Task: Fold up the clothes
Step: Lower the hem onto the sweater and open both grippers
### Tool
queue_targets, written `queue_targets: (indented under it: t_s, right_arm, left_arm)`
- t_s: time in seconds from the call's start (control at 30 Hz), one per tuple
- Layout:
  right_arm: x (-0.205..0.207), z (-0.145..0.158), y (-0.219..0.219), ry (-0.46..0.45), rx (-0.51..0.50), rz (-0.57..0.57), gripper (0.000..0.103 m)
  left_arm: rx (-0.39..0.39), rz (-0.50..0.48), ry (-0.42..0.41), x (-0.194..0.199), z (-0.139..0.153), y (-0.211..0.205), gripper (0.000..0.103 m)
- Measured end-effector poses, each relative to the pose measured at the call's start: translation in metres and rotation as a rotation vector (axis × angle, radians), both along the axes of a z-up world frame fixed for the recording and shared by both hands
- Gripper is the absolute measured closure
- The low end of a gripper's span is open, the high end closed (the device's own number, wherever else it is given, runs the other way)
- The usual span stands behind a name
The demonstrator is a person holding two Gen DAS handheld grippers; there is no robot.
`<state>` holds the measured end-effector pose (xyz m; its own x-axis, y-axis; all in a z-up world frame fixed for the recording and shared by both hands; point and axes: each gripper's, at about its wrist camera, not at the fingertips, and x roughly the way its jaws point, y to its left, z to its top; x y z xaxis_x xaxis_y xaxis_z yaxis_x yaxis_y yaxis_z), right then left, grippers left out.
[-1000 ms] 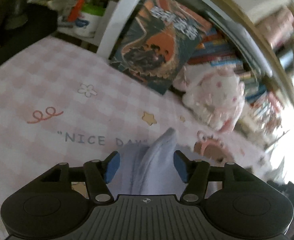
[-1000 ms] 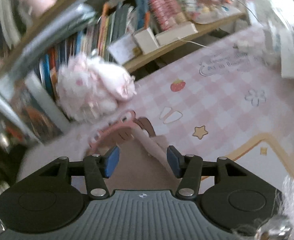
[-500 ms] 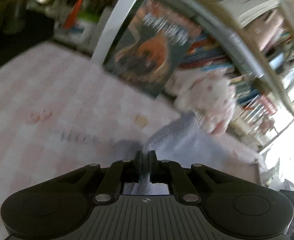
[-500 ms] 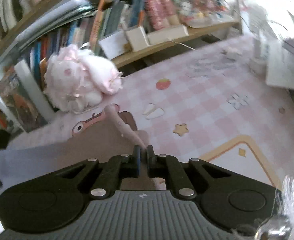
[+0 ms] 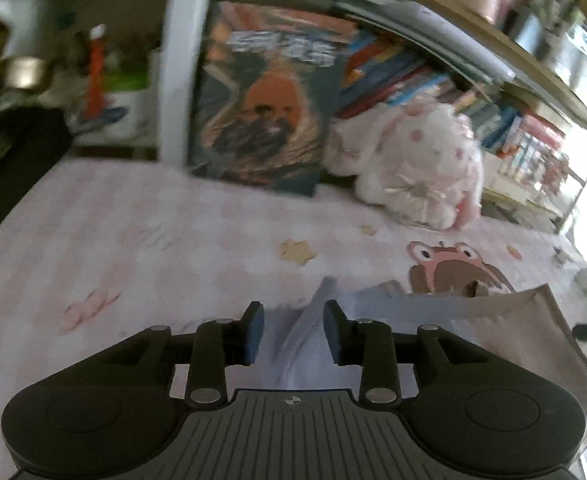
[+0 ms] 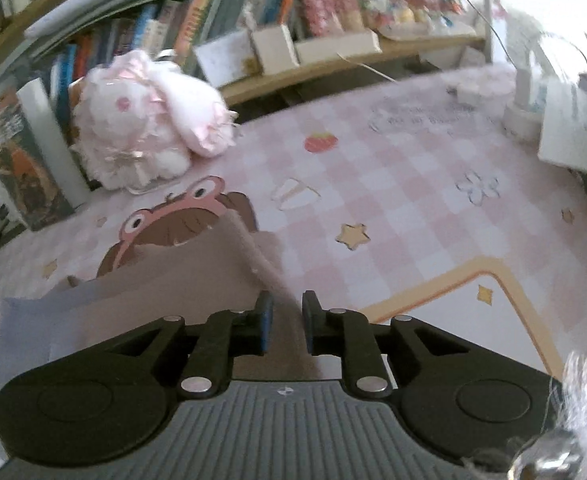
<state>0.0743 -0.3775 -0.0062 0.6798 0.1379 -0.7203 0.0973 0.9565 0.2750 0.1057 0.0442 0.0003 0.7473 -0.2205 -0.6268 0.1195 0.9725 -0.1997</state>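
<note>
- The cloth (image 6: 165, 280) to be folded lies on the pink checked mat (image 6: 413, 184), right under both grippers. It looks pale blue on one side and dusty pink on the other.
- The left gripper (image 5: 293, 330) has its two fingers spread apart. A raised ridge of the blue cloth (image 5: 313, 320) stands up between them, but the fingers are not pressing on it.
- The right gripper (image 6: 286, 326) also has its fingers apart, though the gap is smaller. A thin pink ridge of cloth runs up between them. I do not think it is being pinched, because I can see space on each side.
- So the cloth looks let go at both corners. I think one fold has just been laid down, and the step in hand is the release.
- The far edge of the cloth lies over part of the frog picture (image 6: 181, 216) on the mat.
- A fluffy white and pink toy (image 6: 145, 120) sits near the far edge, by the books (image 6: 197, 24). It is apart from the cloth.
- Next, I think both grippers should draw back without dragging the cloth. Then they need to find two new corners or an edge, pinch it flat and low, and bring it over for the next fold.
</note>
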Motion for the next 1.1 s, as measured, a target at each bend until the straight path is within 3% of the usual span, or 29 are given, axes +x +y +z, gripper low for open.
queue_targets:
  t_s: [0.1,0.17,0.2,0.27,0.33,0.47,0.7,0.73,0.8,0.9,1.1]
  right_arm:
    - [0.002,0.001,0.012,0.007,-0.05,0.04,0.083]
    - [0.005,-0.004,0.019,0.038,-0.102,0.061,0.083]
    - [0.006,-0.007,0.022,0.051,-0.121,0.068,0.083]
    - [0.006,-0.012,0.023,0.051,-0.134,0.07,0.083]
    - [0.006,-0.014,0.022,0.052,-0.127,0.064,0.083]
    - [0.007,-0.016,0.021,0.058,-0.114,0.056,0.083]
    - [0.007,-0.015,0.019,0.069,-0.102,0.047,0.083]
    - [0.007,-0.015,0.02,0.07,-0.104,0.049,0.083]
    - [0.007,-0.015,0.02,0.07,-0.107,0.054,0.083]
    - [0.008,-0.012,0.022,0.064,-0.122,0.071,0.081]
    - [0.022,0.001,0.029,-0.021,-0.137,0.169,0.075]
  left_arm:
    - [0.034,-0.044,0.02,0.013,-0.009,-0.012,0.072]
    - [0.036,-0.057,0.026,0.016,-0.014,-0.015,0.095]
    - [0.01,-0.039,0.021,0.015,-0.014,-0.013,0.1]
    - [-0.084,0.031,0.0,0.011,-0.01,-0.001,0.1]
    - [-0.126,0.07,0.016,0.013,-0.013,0.006,0.1]
    - [-0.071,0.054,0.106,0.028,-0.035,0.001,0.098]
    - [-0.118,0.082,0.11,0.022,-0.031,0.01,0.092]
    - [-0.121,0.1,0.105,0.019,-0.026,0.011,0.087]
    - [-0.083,0.138,0.053,0.006,-0.013,0.01,0.078]
    - [-0.048,0.119,-0.034,-0.024,0.007,0.006,0.076]
    - [-0.115,0.044,-0.034,-0.085,0.017,-0.026,0.076]
